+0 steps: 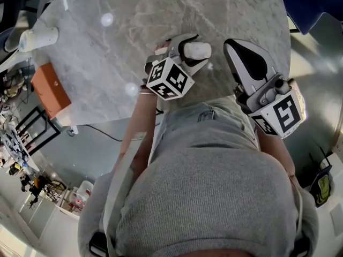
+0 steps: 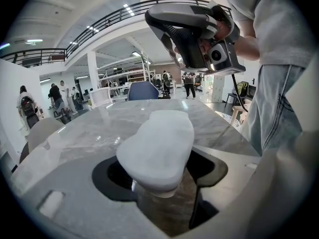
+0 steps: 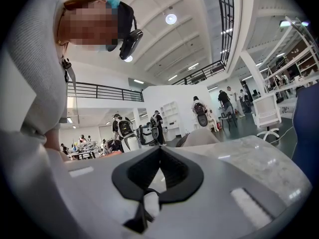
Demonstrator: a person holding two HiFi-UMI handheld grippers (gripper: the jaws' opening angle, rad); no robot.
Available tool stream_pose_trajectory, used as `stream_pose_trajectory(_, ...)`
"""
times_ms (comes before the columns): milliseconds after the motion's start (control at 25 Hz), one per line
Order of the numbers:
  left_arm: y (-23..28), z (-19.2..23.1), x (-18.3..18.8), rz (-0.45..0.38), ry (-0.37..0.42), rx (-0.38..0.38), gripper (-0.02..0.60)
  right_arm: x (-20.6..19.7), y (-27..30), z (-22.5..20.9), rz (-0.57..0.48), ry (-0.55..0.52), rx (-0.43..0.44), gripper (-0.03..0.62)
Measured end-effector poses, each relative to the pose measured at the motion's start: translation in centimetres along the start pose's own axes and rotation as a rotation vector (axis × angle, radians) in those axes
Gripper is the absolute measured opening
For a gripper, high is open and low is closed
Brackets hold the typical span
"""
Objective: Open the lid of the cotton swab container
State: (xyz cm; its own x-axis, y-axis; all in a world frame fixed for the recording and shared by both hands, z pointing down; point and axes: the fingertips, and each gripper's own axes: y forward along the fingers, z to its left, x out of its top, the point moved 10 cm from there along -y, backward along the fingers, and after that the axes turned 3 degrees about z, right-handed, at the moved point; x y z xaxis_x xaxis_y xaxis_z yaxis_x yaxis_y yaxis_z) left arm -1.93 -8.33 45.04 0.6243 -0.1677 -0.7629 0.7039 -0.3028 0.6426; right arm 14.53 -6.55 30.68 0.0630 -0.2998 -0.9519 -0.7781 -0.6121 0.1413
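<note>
your left hand-held gripper point(image 1: 191, 51) is clamped on the white cotton swab container point(image 2: 157, 148), held just above the marble table point(image 1: 134, 20). your right hand-held gripper point(image 1: 236, 50) is nearby, closed on nothing.

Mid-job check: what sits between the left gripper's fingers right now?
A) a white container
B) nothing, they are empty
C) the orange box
A: the left gripper view shows a white container lodged between the fingers of the left gripper, while the orange box lies well apart from it at the edge of the table.
</note>
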Motion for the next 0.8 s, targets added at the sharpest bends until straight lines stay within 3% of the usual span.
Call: stream_pose_trajectory(800, 0.73, -0.15, -0.10, 0.005, 0.026, -0.022, 0.273, 0.19, 0.05, 0.12, -0.015, -0.001, -0.014, 0.002)
